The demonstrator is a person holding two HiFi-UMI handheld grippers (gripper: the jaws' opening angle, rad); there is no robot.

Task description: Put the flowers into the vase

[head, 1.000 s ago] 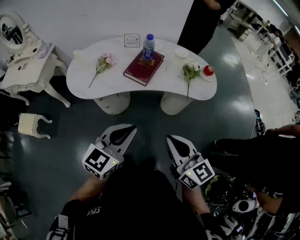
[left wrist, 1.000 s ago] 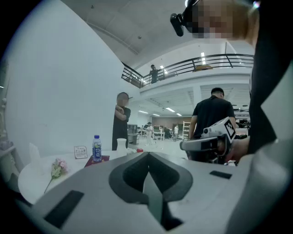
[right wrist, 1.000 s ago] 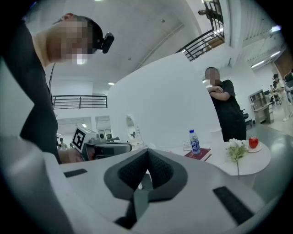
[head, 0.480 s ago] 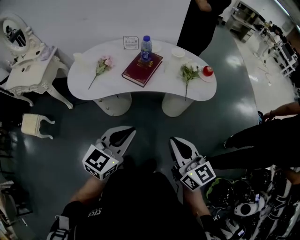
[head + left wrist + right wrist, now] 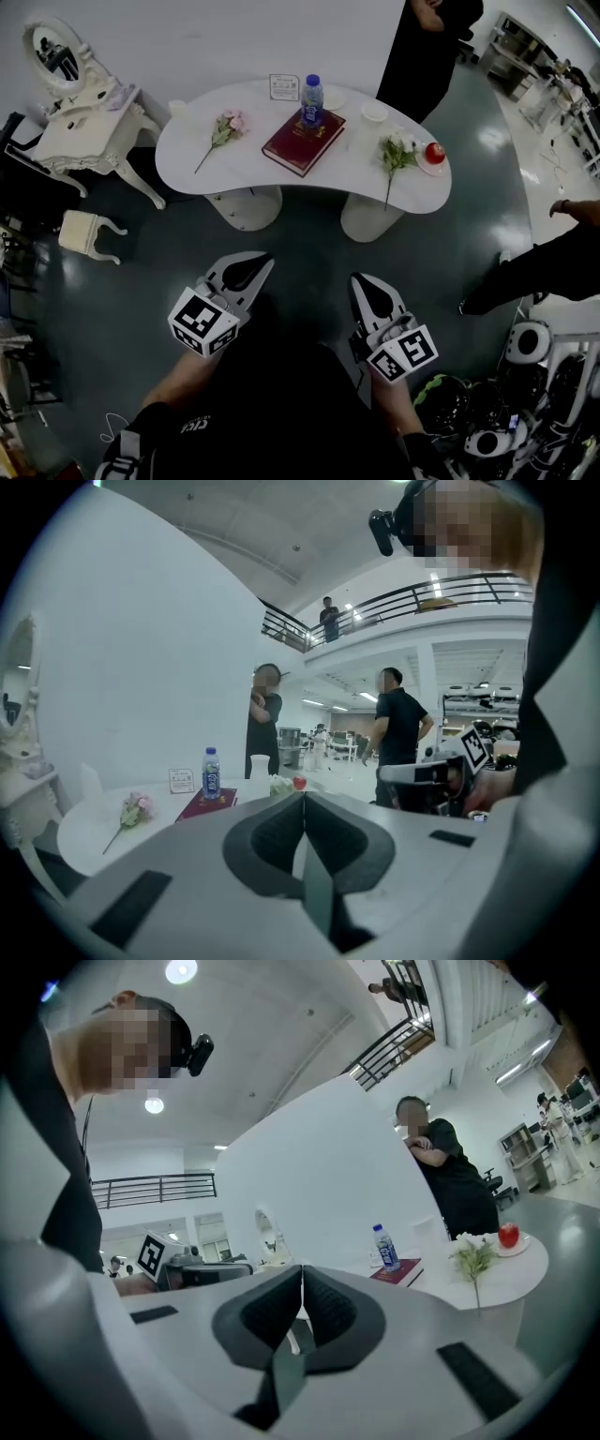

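Note:
A pink flower (image 5: 225,127) lies on the left part of the white curved table (image 5: 281,178); a white flower with a green stem (image 5: 396,155) lies on its right part. A white vase (image 5: 375,112) stands behind the white flower and also shows as a tall white vase (image 5: 259,771) in the left gripper view. My left gripper (image 5: 246,272) and right gripper (image 5: 367,289) are held low over the dark floor, well short of the table. Both are shut and hold nothing. The pink flower (image 5: 133,810) and white flower (image 5: 474,1262) are far ahead of the jaws.
On the table are a red book (image 5: 303,141), a water bottle (image 5: 311,97), a card (image 5: 284,86) and a red apple on a plate (image 5: 434,153). A person in black (image 5: 431,37) stands behind it. A white dressing table (image 5: 84,103) and stool (image 5: 89,234) are left; gear (image 5: 525,412) lies lower right.
The table sits slightly further right and lower in the head view. The person at the right edge has moved away. Both grippers stay shut in about the same place.

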